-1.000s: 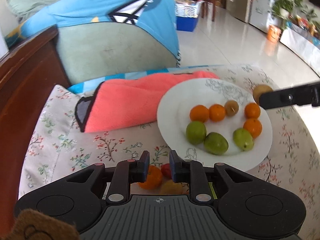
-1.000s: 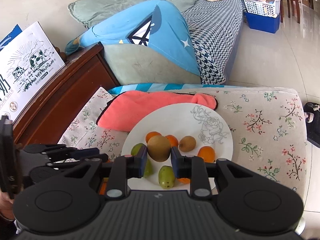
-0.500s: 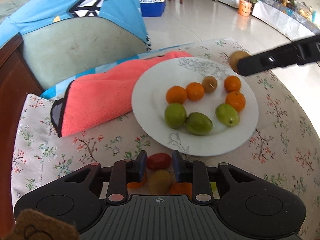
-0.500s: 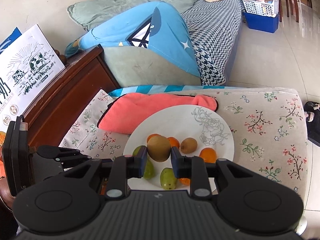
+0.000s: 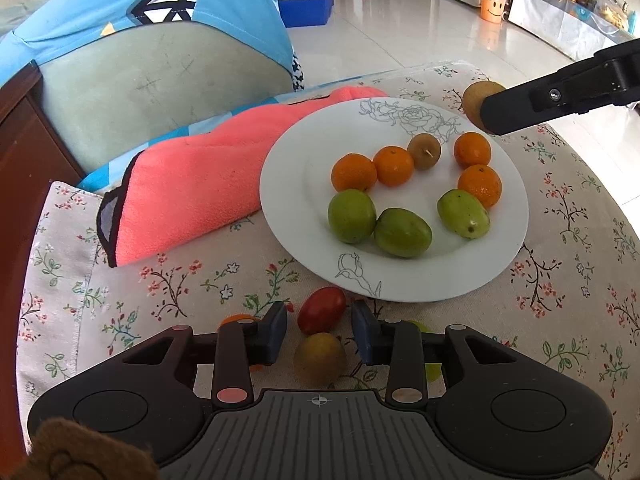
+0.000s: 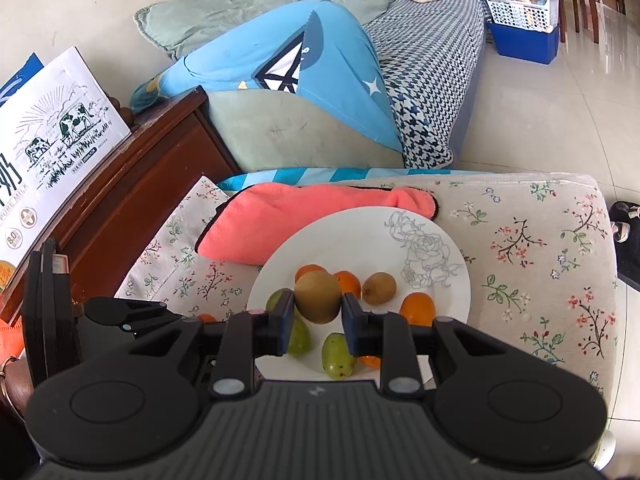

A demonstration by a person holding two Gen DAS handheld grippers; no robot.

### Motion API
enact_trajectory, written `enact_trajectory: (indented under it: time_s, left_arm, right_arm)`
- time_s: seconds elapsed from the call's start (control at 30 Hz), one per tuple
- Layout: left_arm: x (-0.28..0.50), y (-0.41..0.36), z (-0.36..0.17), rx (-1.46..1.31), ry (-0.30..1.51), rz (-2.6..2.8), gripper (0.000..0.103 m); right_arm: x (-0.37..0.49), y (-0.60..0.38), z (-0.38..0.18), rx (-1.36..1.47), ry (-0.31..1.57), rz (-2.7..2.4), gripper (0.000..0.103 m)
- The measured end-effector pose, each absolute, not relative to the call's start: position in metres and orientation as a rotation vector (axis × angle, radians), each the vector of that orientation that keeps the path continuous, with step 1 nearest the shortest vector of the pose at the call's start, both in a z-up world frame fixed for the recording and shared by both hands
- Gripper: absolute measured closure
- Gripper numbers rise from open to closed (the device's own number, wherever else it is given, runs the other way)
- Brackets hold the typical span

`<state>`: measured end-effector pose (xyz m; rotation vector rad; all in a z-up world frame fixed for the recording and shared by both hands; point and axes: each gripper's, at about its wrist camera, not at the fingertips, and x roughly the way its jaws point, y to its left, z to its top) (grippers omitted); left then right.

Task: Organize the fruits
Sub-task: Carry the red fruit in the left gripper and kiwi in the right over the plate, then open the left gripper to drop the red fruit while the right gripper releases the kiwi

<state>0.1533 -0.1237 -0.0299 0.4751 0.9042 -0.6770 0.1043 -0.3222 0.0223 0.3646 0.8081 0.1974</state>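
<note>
A white plate (image 5: 400, 284) with a rose drawing holds several oranges, three green fruits (image 5: 402, 232) and one brown kiwi (image 5: 424, 151). It also shows in the right wrist view (image 6: 352, 236). My right gripper (image 6: 316, 316) is shut on a brown kiwi (image 6: 318, 297) and holds it above the plate; that kiwi shows at the plate's far right edge in the left wrist view (image 5: 478, 102). My left gripper (image 5: 320, 326) is open over loose fruit on the cloth: a red tomato (image 5: 321, 309) and a brownish fruit (image 5: 320, 358) lie between its fingers.
A pink towel (image 5: 192, 192) lies left of the plate on the flowered cloth (image 5: 168, 288). More loose fruit peeks out beside the left fingers. A sofa with a blue cover (image 6: 280, 64) stands behind. A wooden cabinet (image 6: 132, 184) with a milk carton box is at left.
My left gripper has swung right and lowered towards the loose fruit, and its jaws have opened wider around the tomato. My right gripper still holds the kiwi over the plate, nearly still.
</note>
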Motion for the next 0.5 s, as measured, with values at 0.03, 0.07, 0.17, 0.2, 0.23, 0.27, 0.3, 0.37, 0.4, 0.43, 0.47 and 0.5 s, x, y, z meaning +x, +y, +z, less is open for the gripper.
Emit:
enact_trajectory:
  time_s: [0.03,0.07,0.17,0.2,0.23,0.27,0.3,0.37,0.4,0.43,0.47,0.5]
  left_arm:
    - [0.153,-0.123,-0.03,0.469,0.908,-0.681,0.073]
    - [0.154,-0.122,-0.029,0.459,0.913,-0.683,0.078]
    - [0.153,-0.119,-0.029,0.45,0.92,-0.677,0.081]
    - [0.153,-0.119,-0.029,0.451,0.921,-0.672,0.081]
    - [0.153,-0.117,-0.028,0.449,0.921,-0.666,0.081]
    - [0.153,-0.116,-0.026,0.445,0.921,-0.661,0.081]
    - [0.153,-0.115,-0.024,0.44,0.919,-0.655,0.081]
    - [0.155,-0.112,-0.018,0.421,0.914,-0.648,0.081]
    - [0.157,-0.111,-0.015,0.407,0.91,-0.643,0.081]
    - [0.158,-0.109,-0.012,0.393,0.908,-0.638,0.082]
    - [0.159,-0.108,-0.009,0.381,0.904,-0.636,0.082]
    - [0.159,-0.108,-0.005,0.366,0.897,-0.635,0.082]
  right_arm:
    - [0.105,-0.323,0.021,0.365,0.81,0.195,0.077]
    - [0.105,-0.323,0.02,0.367,0.812,0.192,0.077]
    - [0.107,-0.326,0.018,0.385,0.819,0.187,0.077]
    - [0.108,-0.327,0.017,0.392,0.823,0.185,0.077]
    - [0.109,-0.328,0.016,0.395,0.825,0.183,0.077]
    - [0.11,-0.329,0.015,0.396,0.826,0.179,0.077]
    - [0.112,-0.33,0.014,0.395,0.827,0.174,0.077]
    - [0.115,-0.332,0.013,0.396,0.829,0.166,0.077]
    - [0.116,-0.334,0.012,0.399,0.83,0.163,0.077]
    - [0.117,-0.335,0.011,0.404,0.831,0.163,0.077]
    - [0.118,-0.337,0.01,0.409,0.831,0.164,0.077]
    - [0.12,-0.339,0.009,0.413,0.832,0.162,0.077]
